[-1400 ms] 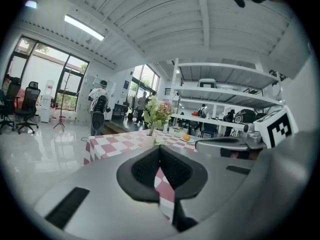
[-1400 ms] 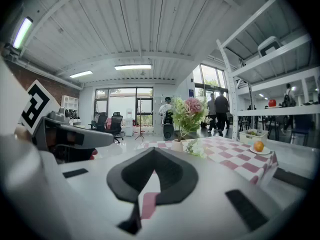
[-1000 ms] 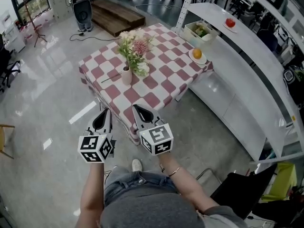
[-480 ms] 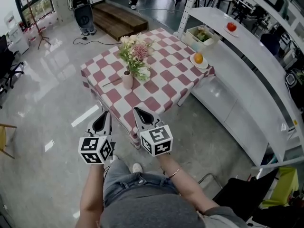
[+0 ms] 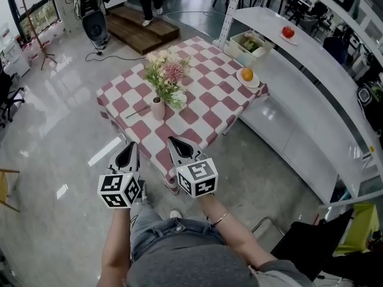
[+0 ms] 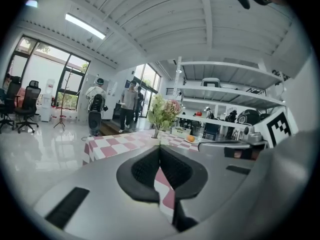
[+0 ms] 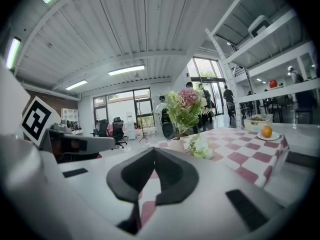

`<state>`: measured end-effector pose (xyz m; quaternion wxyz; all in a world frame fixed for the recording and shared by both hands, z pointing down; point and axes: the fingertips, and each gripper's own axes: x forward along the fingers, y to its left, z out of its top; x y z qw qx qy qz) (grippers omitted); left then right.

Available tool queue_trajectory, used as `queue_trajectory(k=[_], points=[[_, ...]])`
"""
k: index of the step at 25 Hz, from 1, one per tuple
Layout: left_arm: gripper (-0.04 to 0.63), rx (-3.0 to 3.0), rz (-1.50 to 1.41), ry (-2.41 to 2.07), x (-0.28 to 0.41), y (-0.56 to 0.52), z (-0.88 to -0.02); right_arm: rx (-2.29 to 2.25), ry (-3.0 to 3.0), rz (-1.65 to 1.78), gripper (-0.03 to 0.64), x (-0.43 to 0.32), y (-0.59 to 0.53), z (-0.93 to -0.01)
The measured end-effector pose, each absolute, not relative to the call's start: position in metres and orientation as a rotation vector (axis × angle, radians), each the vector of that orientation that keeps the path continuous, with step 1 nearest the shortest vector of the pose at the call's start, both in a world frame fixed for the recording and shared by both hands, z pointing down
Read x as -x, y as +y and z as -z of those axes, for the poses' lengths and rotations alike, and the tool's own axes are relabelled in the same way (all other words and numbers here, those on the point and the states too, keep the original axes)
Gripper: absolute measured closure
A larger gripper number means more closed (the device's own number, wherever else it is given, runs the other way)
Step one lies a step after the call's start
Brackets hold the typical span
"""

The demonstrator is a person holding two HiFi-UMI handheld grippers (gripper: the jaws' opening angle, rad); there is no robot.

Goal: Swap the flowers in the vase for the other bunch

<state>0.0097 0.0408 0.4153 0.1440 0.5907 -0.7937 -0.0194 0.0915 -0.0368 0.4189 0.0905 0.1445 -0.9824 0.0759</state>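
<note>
- Head view: the vase (image 5: 158, 109) stood near the close edge of the checked table (image 5: 209, 94), straight ahead of both tongs and roughly between their lines.
  - The flowers (image 5: 164, 73) in it rose upright.
  - The other bunch (image 5: 178, 97) lay flat just beside the vase, its white head to the right and a thin stem running out to the left.
  - The left gripper (image 5: 127, 150) and right gripper (image 5: 175, 142) were held side by side, short of the table edge and well apart from the vase. The right tips looked slightly nearer.
- Left gripper view: the jaws were closed on nothing, pointing nearly level, with the vase almost dead ahead past the tips.
- Right gripper view: the jaws were likewise pressed together and empty. The vase sat just right of their line, and the lying bunch was further right, so by my judgement this hand was better placed for it.
</note>
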Motion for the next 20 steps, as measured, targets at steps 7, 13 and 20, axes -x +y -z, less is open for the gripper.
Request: queue_trajectory(k=[7,13,20], points=[[0.578,-1.737,0.078,-2.227,0.034,0.014,-0.425,-0.519,-2.881,-0.230,0.606,-0.060,-0.061,-0.429],[0.578,-1.797,0.067,-2.142,0.075,-0.011,-0.433,-0.632,-2.838,-0.241,0.606,-0.025,-0.082,-0.436],[0.577,-1.906,0.041,-2.011,0.112,-0.047,-0.436,-0.797,-2.761,-0.256,0.606,0.003,-0.105,-0.443]])
